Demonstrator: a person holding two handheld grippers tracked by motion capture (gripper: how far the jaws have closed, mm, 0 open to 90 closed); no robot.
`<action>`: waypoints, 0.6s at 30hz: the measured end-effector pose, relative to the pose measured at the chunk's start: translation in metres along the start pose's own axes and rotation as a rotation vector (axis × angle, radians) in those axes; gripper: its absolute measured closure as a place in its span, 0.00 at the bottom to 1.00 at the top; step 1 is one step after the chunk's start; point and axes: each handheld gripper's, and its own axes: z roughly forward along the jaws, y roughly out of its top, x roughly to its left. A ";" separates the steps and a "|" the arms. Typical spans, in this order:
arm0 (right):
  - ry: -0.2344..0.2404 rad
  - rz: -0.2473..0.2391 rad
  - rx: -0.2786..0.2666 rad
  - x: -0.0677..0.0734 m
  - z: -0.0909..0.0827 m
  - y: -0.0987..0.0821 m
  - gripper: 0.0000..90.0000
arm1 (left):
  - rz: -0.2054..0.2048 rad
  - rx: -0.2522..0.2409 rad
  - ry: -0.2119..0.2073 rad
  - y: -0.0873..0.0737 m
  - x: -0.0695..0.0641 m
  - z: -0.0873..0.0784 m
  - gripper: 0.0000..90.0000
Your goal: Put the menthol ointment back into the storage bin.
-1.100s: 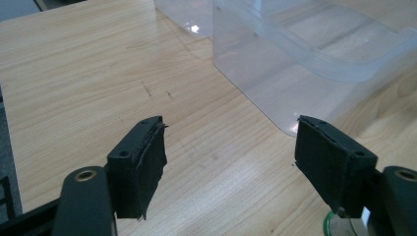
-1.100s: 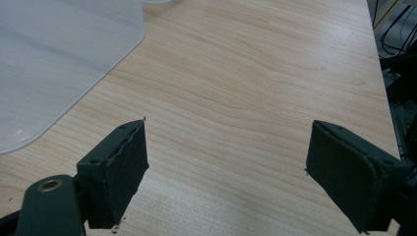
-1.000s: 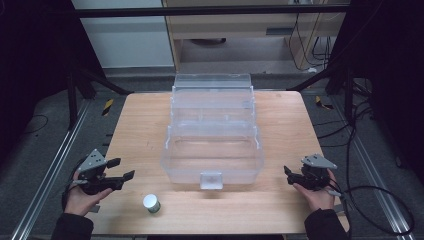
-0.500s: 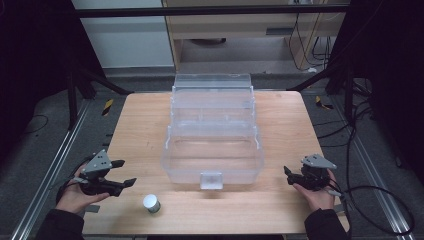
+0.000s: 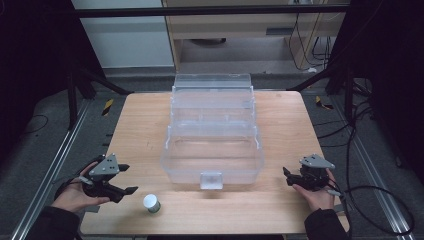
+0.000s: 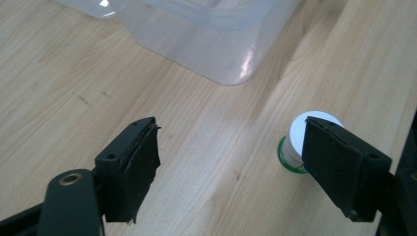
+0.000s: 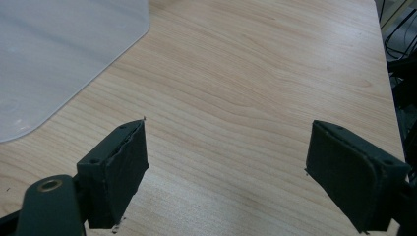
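Note:
A clear plastic tiered box (image 5: 212, 135) stands open in the middle of the wooden table (image 5: 280, 210). A small white-capped jar with a green band (image 5: 151, 203) stands near the front edge, left of centre. My left gripper (image 5: 125, 179) is open just left of the jar, held in a hand. In the left gripper view the jar (image 6: 302, 140) sits partly behind the right jaw, with the box's corner (image 6: 216, 39) beyond. My right gripper (image 5: 288, 177) is open at the front right, beside the box, nothing between its jaws. The right gripper view has the box's corner (image 7: 54, 54) at upper left.
Black frame posts (image 5: 72, 95) stand at both sides of the table. Cables (image 5: 370, 195) lie on the floor to the right. A cabinet (image 5: 240, 30) stands behind the table. Bare wood (image 7: 255, 83) lies ahead of the right gripper.
My left gripper has shifted right and slightly toward the front edge, closer to the jar. The right gripper has stayed where it was.

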 end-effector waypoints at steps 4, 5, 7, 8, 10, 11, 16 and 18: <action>0.003 -0.006 0.005 0.000 0.001 0.000 0.18 | 0.048 0.029 -0.031 0.006 -0.004 0.001 0.23; 0.004 -0.008 0.005 0.000 0.000 0.000 0.18 | 0.060 0.039 -0.038 0.007 -0.005 0.002 0.23; 0.005 -0.008 0.010 0.000 0.000 0.000 0.18 | 0.077 0.054 -0.054 0.010 -0.008 0.004 0.23; 0.007 -0.007 0.012 0.001 0.000 0.000 0.18 | 0.099 0.073 -0.067 0.013 -0.010 0.006 0.23; 0.009 -0.010 0.012 0.000 0.000 0.000 0.18 | 0.119 0.089 -0.081 0.015 -0.013 0.009 0.23; 0.009 -0.010 0.012 0.000 0.000 0.000 0.18 | 0.119 0.089 -0.081 0.015 -0.013 0.009 0.23; 0.020 -0.007 0.018 0.001 0.001 -0.001 0.18 | 0.154 0.133 -0.115 0.018 -0.020 0.015 0.24; 0.024 -0.010 0.022 0.001 0.001 -0.001 0.18 | 0.163 0.143 -0.132 0.018 -0.022 0.017 0.25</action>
